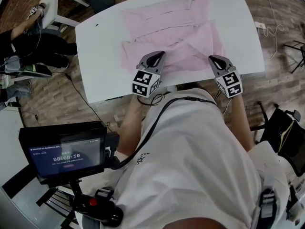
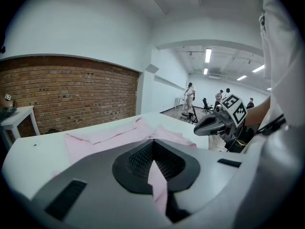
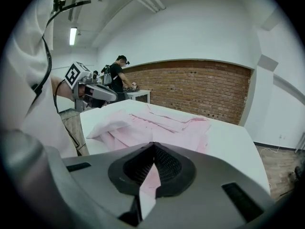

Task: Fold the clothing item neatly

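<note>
pink shirt point(image 1: 164, 30): lying rumpled on the white table point(image 1: 238, 18), upper middle of head view | left gripper point(image 1: 158, 57): jaws pinched on shirt's near edge, centre-left | right gripper point(image 1: 215, 61): jaws pinched on same edge, centre-right

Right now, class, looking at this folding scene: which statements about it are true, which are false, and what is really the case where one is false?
1. The left gripper is shut on the pink garment. True.
2. The right gripper is open and empty. False: it is also shut on the pink fabric.
3. The garment lies on a white table. True.
4. The garment is folded into a small neat square. False: it lies spread out with loose folds.
5. Both grippers grip at the table's far edge. False: they grip at the edge nearest the person.
</note>
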Motion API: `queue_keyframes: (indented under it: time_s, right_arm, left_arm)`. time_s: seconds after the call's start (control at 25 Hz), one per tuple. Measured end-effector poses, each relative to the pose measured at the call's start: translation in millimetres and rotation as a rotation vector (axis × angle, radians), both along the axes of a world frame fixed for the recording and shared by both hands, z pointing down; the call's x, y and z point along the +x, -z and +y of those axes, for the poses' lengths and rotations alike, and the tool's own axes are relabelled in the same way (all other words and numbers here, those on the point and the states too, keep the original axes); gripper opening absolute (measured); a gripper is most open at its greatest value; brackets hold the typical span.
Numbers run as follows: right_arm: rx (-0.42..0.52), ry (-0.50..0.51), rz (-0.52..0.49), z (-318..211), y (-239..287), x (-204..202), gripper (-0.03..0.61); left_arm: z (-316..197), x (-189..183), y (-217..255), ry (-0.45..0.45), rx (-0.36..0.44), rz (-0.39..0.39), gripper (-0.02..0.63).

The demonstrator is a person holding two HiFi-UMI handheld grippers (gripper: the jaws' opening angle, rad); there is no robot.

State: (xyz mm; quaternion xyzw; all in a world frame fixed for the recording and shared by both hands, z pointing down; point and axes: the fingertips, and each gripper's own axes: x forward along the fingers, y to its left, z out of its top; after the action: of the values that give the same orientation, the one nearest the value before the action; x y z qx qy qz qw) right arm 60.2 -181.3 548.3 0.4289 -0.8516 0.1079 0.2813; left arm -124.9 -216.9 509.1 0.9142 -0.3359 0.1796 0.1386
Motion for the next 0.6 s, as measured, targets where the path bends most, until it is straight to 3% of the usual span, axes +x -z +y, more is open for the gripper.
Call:
queue_keyframes:
  time_s: [0.24,0.44,0.6]
  right_arm:
    - [-0.007,0.006,0.066,17,-10,4,0.006]
    - [-0.082,0.066,0.073,12,-20,33,0.013]
    - [-0.166,0.123,0.058,15,-44,29,0.123]
  left_arm:
    - [14,12,-9,-0.012,-0.021,0.006,0.003]
    - [9,67,-20,-0.028,-0.064,-0.023,0.003]
    - [10,90,-36,-0.018,-0.088,-0.037,0.003]
